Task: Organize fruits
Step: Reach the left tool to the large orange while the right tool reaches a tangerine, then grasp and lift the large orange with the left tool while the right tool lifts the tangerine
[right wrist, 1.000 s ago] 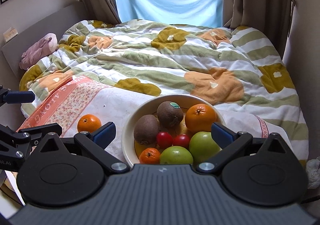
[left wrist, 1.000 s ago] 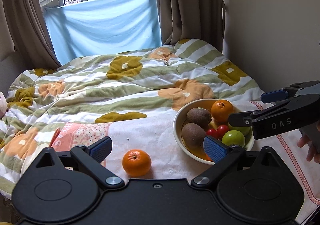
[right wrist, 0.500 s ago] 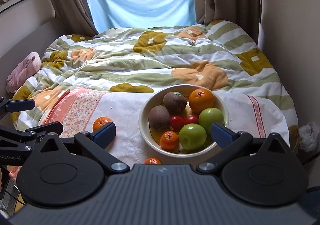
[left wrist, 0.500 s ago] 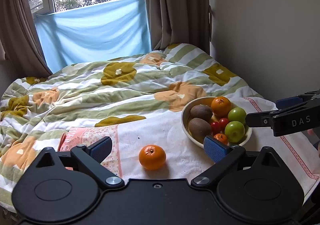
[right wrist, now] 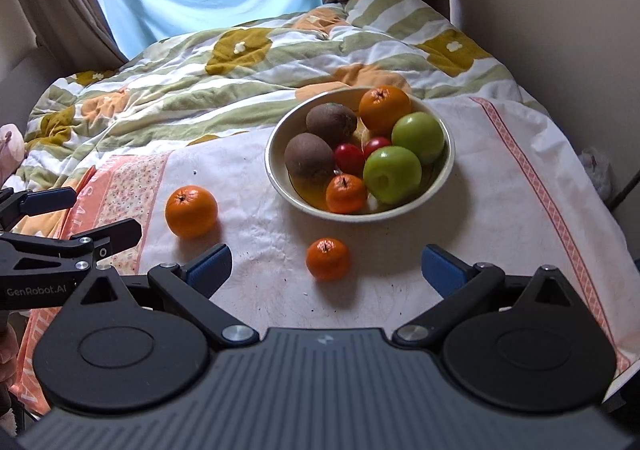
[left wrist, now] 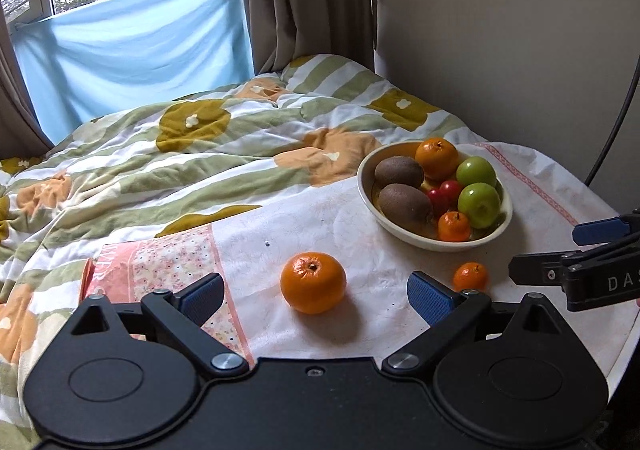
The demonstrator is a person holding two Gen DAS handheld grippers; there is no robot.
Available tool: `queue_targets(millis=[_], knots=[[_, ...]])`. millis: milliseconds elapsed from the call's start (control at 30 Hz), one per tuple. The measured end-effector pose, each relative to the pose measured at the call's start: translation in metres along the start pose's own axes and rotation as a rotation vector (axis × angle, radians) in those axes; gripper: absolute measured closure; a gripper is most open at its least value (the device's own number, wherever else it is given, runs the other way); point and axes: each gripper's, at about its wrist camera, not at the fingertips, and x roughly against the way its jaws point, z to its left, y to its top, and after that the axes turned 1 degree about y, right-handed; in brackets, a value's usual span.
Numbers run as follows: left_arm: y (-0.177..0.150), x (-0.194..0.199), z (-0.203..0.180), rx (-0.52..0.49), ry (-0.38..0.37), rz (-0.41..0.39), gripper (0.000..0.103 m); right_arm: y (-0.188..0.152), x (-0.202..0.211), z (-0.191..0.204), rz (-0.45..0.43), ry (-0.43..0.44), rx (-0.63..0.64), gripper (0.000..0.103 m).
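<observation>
We count one cream bowl [right wrist: 448, 170] holding seven fruits: two brown kiwis [right wrist: 309, 159], two green apples [right wrist: 392, 174], two small red fruits [right wrist: 349, 156], one large orange [right wrist: 385, 110] and one small orange [right wrist: 346, 194]. Outside the bowl, on the cloth-covered bed, we see two more oranges, one large [right wrist: 191, 211] and one small [right wrist: 328, 259]. That makes four oranges in all, nine fruits, and two hand-held grippers, the left [left wrist: 316, 296] and the right [right wrist: 326, 270].
</observation>
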Motion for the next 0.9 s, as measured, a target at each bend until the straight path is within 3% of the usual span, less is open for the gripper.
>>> queue_targets(millis=[267,433,700,767,833,900], knots=[[-0.011,-0.058,0.007,-0.054,-0.046,0.026,0.003,-0.023,-0.043,0.003,0.01,-0.069,-0.041,0.0],[-0.02,-0.088,0.008,-0.073,-0.065,0.053,0.01,-0.028,-0.061,0.002,-0.001,-0.103,-0.049,0.0],[-0.021,-0.103,0.011,-0.05,-0.087,0.056,0.012,-0.034,-0.077,0.002,0.021,-0.119,-0.052,0.003],[-0.02,-0.107,0.01,-0.044,-0.096,0.06,0.019,-0.034,-0.079,0.001,0.025,-0.118,-0.058,0.006],[-0.019,-0.111,0.009,-0.047,-0.096,0.074,0.034,-0.034,-0.081,0.0,0.024,-0.121,-0.058,0.008],[-0.02,-0.114,0.01,-0.047,-0.084,0.08,0.038,-0.033,-0.082,0.001,0.02,-0.124,-0.058,0.009]])
